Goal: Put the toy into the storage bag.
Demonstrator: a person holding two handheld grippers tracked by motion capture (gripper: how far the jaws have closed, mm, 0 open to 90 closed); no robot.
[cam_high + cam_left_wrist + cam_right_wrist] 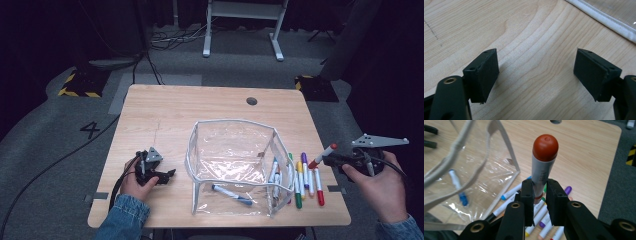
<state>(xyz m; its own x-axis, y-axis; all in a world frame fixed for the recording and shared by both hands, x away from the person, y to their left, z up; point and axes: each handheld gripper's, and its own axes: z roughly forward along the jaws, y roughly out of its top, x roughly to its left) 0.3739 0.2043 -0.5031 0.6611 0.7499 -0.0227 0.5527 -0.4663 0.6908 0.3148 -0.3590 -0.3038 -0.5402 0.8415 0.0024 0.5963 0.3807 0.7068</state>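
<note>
Right hand-held gripper [331, 159] was clamped on a red-capped marker [323, 156], which I held off the worktop [165, 107] at about 3 o'clock of the clear plastic pouch [235, 167]; from the right gripper view the marker [543, 167] rose between the jaws with its cap pointing away from me. Loose markers [305, 181] lay on the wood just beside the pouch's right wall, below the held one. A blue-capped marker [232, 194] lay inside the pouch, near its 6 o'clock edge. My left hand-held gripper [171, 173] rested at the pouch's 9 o'clock, jaws spread, nothing between its pads [486, 75].
</note>
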